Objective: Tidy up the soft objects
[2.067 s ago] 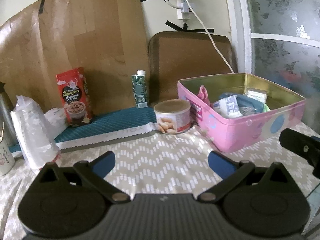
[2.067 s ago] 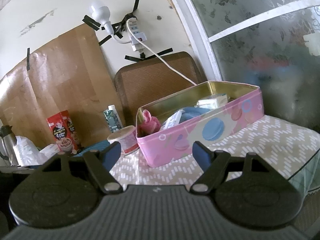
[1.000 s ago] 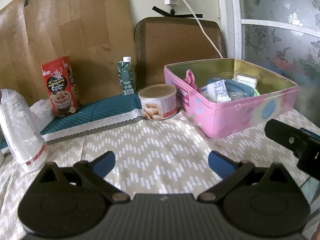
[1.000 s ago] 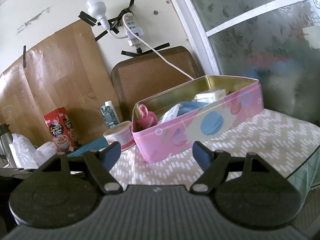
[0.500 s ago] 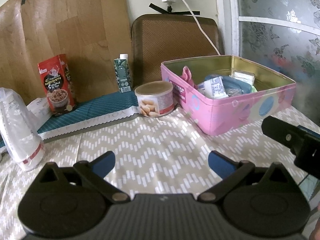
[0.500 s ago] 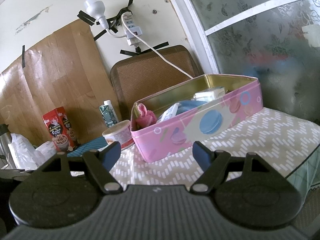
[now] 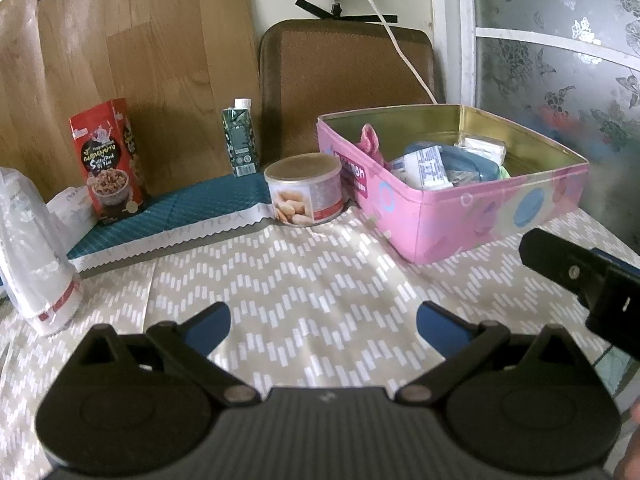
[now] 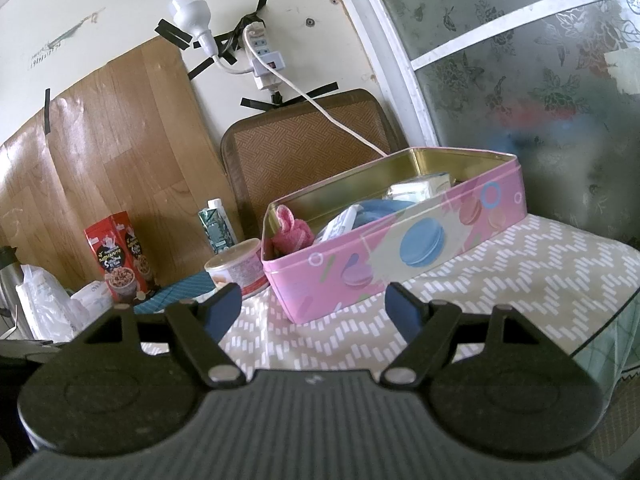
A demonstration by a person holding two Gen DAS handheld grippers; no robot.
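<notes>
A pink tin box (image 7: 460,216) (image 8: 400,256) with a gold inside stands open on the patterned tablecloth. Inside it lie a fluffy pink soft item (image 7: 370,142) (image 8: 290,234), a white printed packet (image 7: 424,168), a blue pouch (image 7: 476,164) and a pale packet (image 7: 482,146). My left gripper (image 7: 322,326) hovers open over bare cloth, well in front of the box, nothing between its blue pads. My right gripper (image 8: 314,306) is open too, just short of the box's near wall. Part of the right gripper's black body (image 7: 580,272) shows at the right edge of the left wrist view.
A round snack can (image 7: 306,188) stands left of the box. Behind it are a green drink carton (image 7: 239,138), a red snack box (image 7: 108,160) and a teal mat (image 7: 168,216). A white plastic bag (image 7: 32,248) sits far left. The table edge (image 8: 600,316) drops off at right.
The left wrist view has tilted down a little since two seconds ago, so the box and can sit higher in frame. Over the last half second nothing shifts. Both grippers stay open.
</notes>
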